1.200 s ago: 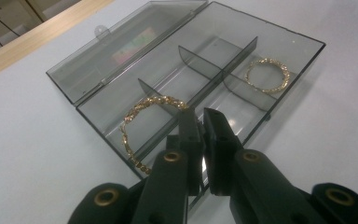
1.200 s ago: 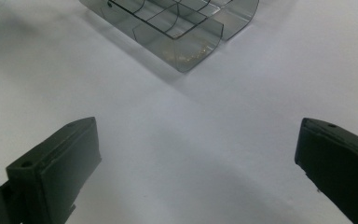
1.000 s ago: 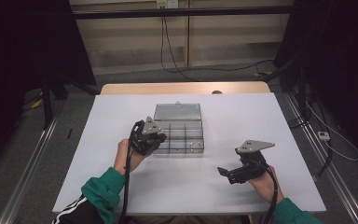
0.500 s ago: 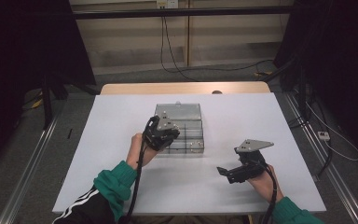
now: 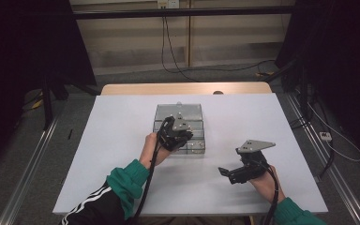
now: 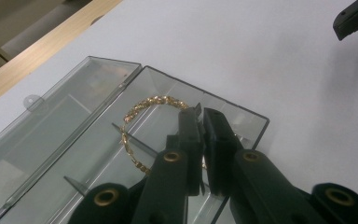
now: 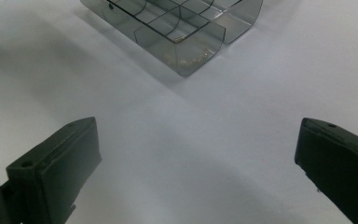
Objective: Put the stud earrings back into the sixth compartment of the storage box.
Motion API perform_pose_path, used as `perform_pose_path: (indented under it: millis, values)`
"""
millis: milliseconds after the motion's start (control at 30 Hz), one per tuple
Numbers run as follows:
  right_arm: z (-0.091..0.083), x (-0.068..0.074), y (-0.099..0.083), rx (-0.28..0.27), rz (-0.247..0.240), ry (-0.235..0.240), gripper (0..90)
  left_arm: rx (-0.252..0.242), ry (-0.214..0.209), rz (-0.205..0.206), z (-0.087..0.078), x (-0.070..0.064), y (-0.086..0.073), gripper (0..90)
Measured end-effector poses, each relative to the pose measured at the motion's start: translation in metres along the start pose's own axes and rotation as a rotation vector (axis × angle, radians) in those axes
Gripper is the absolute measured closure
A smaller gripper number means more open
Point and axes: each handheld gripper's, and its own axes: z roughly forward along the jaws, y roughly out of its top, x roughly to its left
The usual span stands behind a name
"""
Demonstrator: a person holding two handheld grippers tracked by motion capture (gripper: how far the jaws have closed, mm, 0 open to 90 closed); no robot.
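Your right gripper sits nearest you on the white table, jaws wide apart, nothing between them, well short of the box. Farther out, your left gripper is down inside the clear compartment box, jaws pressed together on the gold chain bracelet. The bracelet lies curled in the end compartment, draped across a divider. The box lid is open, lying flat beyond it. No readable brand, label or writing on box or grippers.
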Motion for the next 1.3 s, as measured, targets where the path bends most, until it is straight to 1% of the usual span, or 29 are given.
perform_pose_path:
  millis: [33, 100, 200, 333, 367, 467, 533, 600, 633, 700, 733, 800, 833, 867, 933, 1000, 1133, 1300]
  values:
    - [0.0, 0.0, 0.0, 0.0, 0.001, 0.001, 0.0, 0.008, -0.001, 0.003, 0.001, 0.0, 0.0, 87.1]
    - [-0.001, 0.0, 0.0, -0.001, 0.006, -0.002, 0.0, 0.009, -0.008, -0.004, 0.004, -0.001, 0.001, 87.1]
    - [-0.001, 0.0, -0.001, 0.001, 0.004, -0.002, 0.0, 0.016, -0.017, 0.0, 0.008, -0.002, 0.002, 87.1]
    - [0.0, 0.0, 0.0, 0.001, 0.004, 0.0, 0.0, 0.009, -0.029, -0.006, 0.013, -0.005, 0.003, 87.1]
    - [0.0, 0.0, -0.001, 0.001, 0.005, 0.001, 0.0, 0.015, -0.031, -0.002, 0.014, -0.005, 0.003, 87.0]
    - [-0.001, 0.0, -0.001, 0.001, 0.007, -0.001, 0.0, 0.008, -0.04, -0.011, 0.017, -0.007, 0.002, 87.1]
    - [-0.001, 0.0, -0.001, -0.001, 0.005, -0.001, 0.0, 0.014, -0.046, -0.009, 0.019, -0.008, 0.001, 87.0]
    - [-0.001, 0.0, -0.001, -0.001, 0.007, 0.001, 0.0, 0.011, -0.051, -0.013, 0.022, -0.009, -0.001, 87.0]
    - [-0.001, 0.0, -0.001, 0.0, 0.007, 0.002, 0.0, 0.008, -0.056, -0.025, 0.024, -0.009, -0.003, 87.0]
    - [0.0, 0.0, -0.001, 0.001, 0.008, 0.004, 0.0, 0.017, -0.063, -0.024, 0.026, -0.009, -0.005, 86.9]
    - [0.0, -0.001, -0.001, 0.001, 0.009, 0.004, 0.0, 0.013, -0.067, -0.033, 0.028, -0.009, -0.006, 86.8]
    - [-0.001, -0.001, -0.001, 0.0, 0.01, 0.003, 0.0, 0.018, -0.07, -0.037, 0.029, -0.009, -0.006, 85.7]
    - [-0.001, -0.001, -0.001, -0.001, 0.009, 0.002, 0.0, 0.01, -0.07, -0.049, 0.028, -0.009, -0.006, 77.2]
    - [-0.001, -0.001, -0.001, -0.001, 0.007, 0.001, 0.0, 0.011, -0.069, -0.038, 0.026, -0.008, -0.005, 68.2]
    - [-0.002, -0.001, -0.001, -0.004, 0.004, 0.001, 0.0, 0.003, -0.061, -0.039, 0.021, -0.007, -0.006, 58.7]
    - [-0.002, -0.001, -0.001, -0.004, 0.007, -0.001, 0.0, -0.002, -0.048, -0.049, 0.016, -0.004, -0.007, 45.7]
    - [-0.003, -0.001, -0.001, -0.002, 0.009, 0.0, 0.0, 0.005, -0.043, -0.059, 0.008, 0.003, -0.011, 31.2]
    - [-0.003, -0.001, -0.002, -0.001, 0.01, -0.002, 0.0, 0.006, -0.037, -0.074, -0.001, 0.013, -0.017, 20.1]
